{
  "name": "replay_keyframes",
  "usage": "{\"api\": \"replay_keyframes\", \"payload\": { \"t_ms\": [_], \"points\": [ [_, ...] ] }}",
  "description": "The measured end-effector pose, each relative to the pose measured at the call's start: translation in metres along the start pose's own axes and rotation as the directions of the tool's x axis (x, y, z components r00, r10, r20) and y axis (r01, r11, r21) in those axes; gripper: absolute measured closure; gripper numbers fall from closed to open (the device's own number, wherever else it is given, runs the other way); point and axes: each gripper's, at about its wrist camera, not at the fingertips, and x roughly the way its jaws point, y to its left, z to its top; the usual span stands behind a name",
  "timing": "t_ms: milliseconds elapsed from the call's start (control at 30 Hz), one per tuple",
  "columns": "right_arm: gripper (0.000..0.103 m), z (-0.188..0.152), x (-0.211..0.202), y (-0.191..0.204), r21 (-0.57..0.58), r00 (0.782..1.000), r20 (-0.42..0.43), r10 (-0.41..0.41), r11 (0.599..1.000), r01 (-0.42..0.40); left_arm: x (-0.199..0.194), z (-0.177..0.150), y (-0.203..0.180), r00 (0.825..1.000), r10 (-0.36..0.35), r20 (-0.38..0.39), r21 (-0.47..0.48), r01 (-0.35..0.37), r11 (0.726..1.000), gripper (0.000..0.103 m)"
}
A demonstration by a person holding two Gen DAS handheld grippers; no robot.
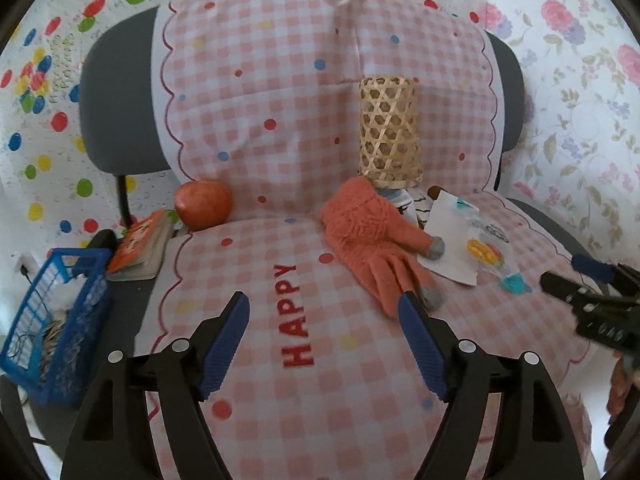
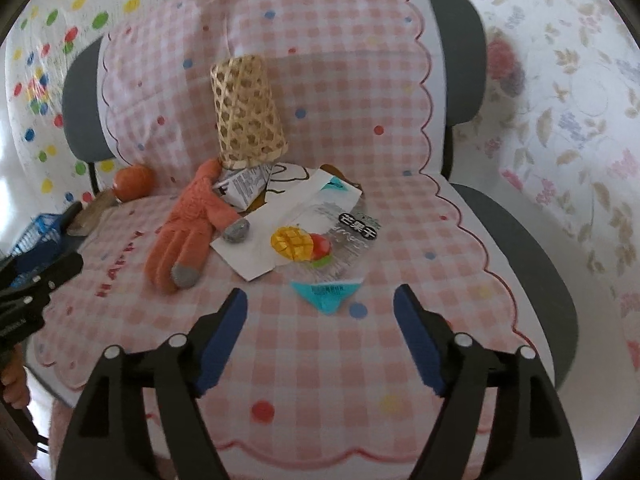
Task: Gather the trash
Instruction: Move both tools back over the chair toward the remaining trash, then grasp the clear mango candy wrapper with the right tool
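Note:
A clear snack wrapper (image 2: 320, 240) with a mango picture and a teal corner lies on the checked chair cushion (image 2: 340, 360), partly on a white paper sheet (image 2: 256, 256). Behind it sits a crumpled printed packet (image 2: 244, 188). My right gripper (image 2: 320, 300) stands open just in front of the wrapper's teal tip, nothing between its fingers. My left gripper (image 1: 324, 304) is open over the cushion, its right finger beside the orange glove (image 1: 372, 240). The wrapper (image 1: 488, 248) and paper (image 1: 448, 232) lie to its right. The right gripper's tip (image 1: 584, 296) shows at the right edge.
A woven bamboo basket (image 2: 248, 116) stands upside down against the chair back. An orange fruit (image 1: 204, 204) and a small book (image 1: 140, 244) lie at the cushion's left edge. A blue plastic basket (image 1: 56, 320) holding scraps sits far left.

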Motion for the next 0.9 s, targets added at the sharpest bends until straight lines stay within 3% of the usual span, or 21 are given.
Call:
{"api": "replay_keyframes", "payload": {
  "t_ms": [367, 567, 600, 667, 700, 733, 767, 900],
  "points": [
    [0.028, 0.007, 0.066, 0.019, -0.116, 0.994, -0.080, -0.075, 0.991, 0.066, 0.042, 0.012, -0.004, 0.999, -0.023, -0.044, -0.007, 0.022, 1.000, 0.026],
    [0.032, 0.013, 0.083, 0.021, -0.166, 0.994, -0.067, -0.086, 0.983, 0.074, 0.048, 0.014, -0.004, 0.999, -0.020, -0.050, -0.007, 0.020, 1.000, 0.026],
    [0.042, 0.015, 0.085, 0.020, -0.162, 0.995, -0.074, -0.066, 0.985, 0.053, 0.048, 0.013, -0.004, 0.998, -0.018, -0.053, -0.008, 0.018, 1.000, 0.026],
    [0.051, 0.016, 0.087, 0.020, -0.159, 0.995, -0.080, -0.053, 0.987, 0.040, 0.048, 0.012, -0.004, 0.998, -0.018, -0.058, -0.010, 0.017, 1.000, 0.026],
    [0.060, 0.016, 0.087, 0.020, -0.156, 0.995, -0.082, -0.048, 0.987, 0.034, 0.048, 0.012, -0.004, 0.998, -0.017, -0.061, -0.011, 0.016, 1.000, 0.026],
    [0.081, 0.016, 0.086, 0.021, -0.154, 0.995, -0.081, -0.050, 0.987, 0.037, 0.046, 0.011, -0.003, 0.998, -0.017, -0.061, -0.012, 0.017, 1.000, 0.026],
    [0.094, 0.017, 0.083, 0.021, -0.150, 0.995, -0.076, -0.064, 0.987, 0.052, 0.044, 0.011, -0.003, 0.998, -0.017, -0.060, -0.012, 0.016, 1.000, 0.026],
    [0.099, 0.020, 0.055, 0.010, -0.095, 0.999, 0.009, -0.045, 0.994, 0.045, 0.036, 0.008, -0.005, 0.999, -0.013, -0.051, -0.003, 0.013, 1.000, 0.026]
  ]
}}
